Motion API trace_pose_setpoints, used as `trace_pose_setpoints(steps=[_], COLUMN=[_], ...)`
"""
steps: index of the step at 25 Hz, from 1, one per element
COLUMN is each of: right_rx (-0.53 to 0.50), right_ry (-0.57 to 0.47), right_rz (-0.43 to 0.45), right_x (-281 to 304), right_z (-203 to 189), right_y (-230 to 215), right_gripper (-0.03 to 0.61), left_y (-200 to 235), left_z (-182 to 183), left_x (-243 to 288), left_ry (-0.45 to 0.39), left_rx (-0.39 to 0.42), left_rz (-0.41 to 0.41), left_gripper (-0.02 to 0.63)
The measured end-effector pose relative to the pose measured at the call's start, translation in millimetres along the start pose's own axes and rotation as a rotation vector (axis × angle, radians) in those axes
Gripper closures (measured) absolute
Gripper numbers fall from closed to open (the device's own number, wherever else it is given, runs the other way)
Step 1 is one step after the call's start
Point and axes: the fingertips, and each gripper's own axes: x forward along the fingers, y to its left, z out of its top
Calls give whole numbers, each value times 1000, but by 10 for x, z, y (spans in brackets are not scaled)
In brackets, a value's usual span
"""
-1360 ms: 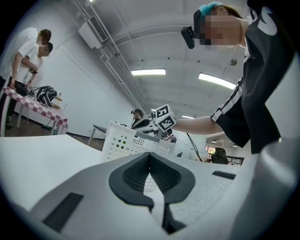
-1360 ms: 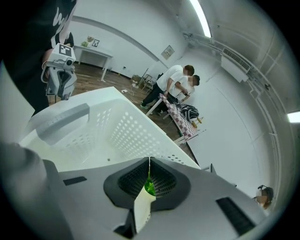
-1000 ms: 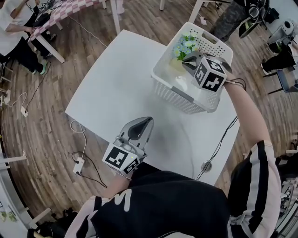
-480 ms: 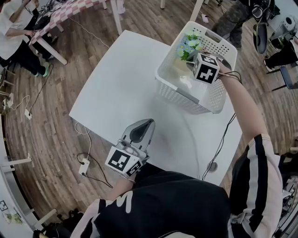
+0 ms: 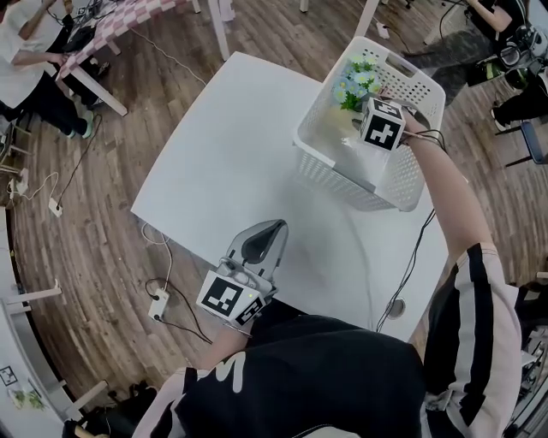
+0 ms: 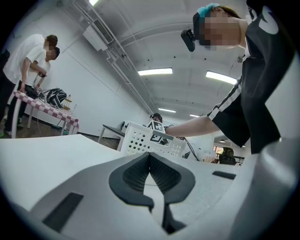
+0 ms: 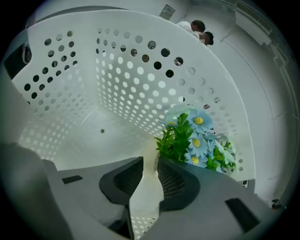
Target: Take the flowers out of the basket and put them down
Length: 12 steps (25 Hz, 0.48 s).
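Head view shows black-and-white square markers on the cube of each hand-held gripper; other print I cannot read. The right hand-held gripper (image 5: 370, 120) reaches down into the white perforated basket (image 5: 342, 184) at the upper right of the frame, and the person's bare right forearm (image 5: 445, 192) stretches out to it over the bench (image 5: 231, 162). In the right gripper view its jaws stand a little apart (image 7: 150, 164), with a pale cream part of the flowers (image 7: 199, 138) between them; whether the pads press it I cannot tell. The blue flowers with yellow centres and green leaves lie in the far corner of the basket (image 5: 355, 81), against its wall (image 7: 131, 70).

The left hand-held gripper (image 5: 270, 233) rests low at the near edge of the bench, lower centre of the frame, pointing toward the basket. Its jaws are pressed together at the tips (image 6: 150, 154), with nothing between them.

The bench is plain white and stands on a wooden plank floor (image 5: 103, 214). A table with checkered cloth (image 5: 120, 21) is in the upper left, and cables with a power strip (image 5: 158, 304) lie on the floor left of the bench.
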Motion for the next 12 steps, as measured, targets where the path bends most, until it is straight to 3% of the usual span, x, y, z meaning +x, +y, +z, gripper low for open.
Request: trace_pose_setpoints(steps=[12], right_rx=[-8], right_ry=[32], right_rz=[-3], right_x=[172], right_z=[-109], right_y=[-32], right_gripper=[485], left_y=[47], left_z=[-49], left_x=[-20], left_ry=[13], left_rx=[-12], left_rz=[15], left_gripper=[609])
